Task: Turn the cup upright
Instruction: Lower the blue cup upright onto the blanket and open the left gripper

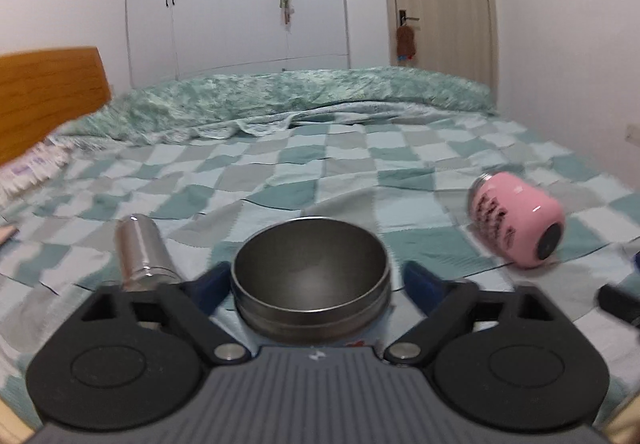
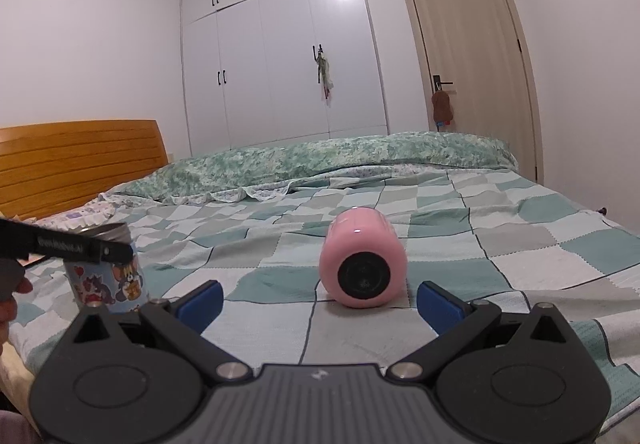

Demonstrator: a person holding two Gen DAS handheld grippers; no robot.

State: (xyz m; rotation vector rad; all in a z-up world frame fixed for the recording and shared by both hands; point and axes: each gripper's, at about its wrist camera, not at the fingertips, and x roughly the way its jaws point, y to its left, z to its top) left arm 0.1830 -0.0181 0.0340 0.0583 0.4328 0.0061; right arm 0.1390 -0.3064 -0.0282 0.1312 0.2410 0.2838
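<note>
A steel cup with a blue cartoon print (image 1: 311, 280) stands upright between the blue fingers of my left gripper (image 1: 316, 284); the jaws stand wide, apart from the cup. The same cup shows at the left of the right wrist view (image 2: 108, 276), partly behind the left gripper's black finger. A pink cup (image 2: 362, 264) lies on its side on the checked bedspread, its black base facing my right gripper (image 2: 320, 302), which is open and empty just short of it. The pink cup also shows in the left wrist view (image 1: 516, 218).
A small steel cup (image 1: 142, 252) lies on the bed left of the left gripper. The checked bedspread (image 2: 520, 244) has a rolled green quilt (image 2: 320, 156) at the far side, a wooden headboard (image 2: 80, 160) at left, and a wardrobe and door behind.
</note>
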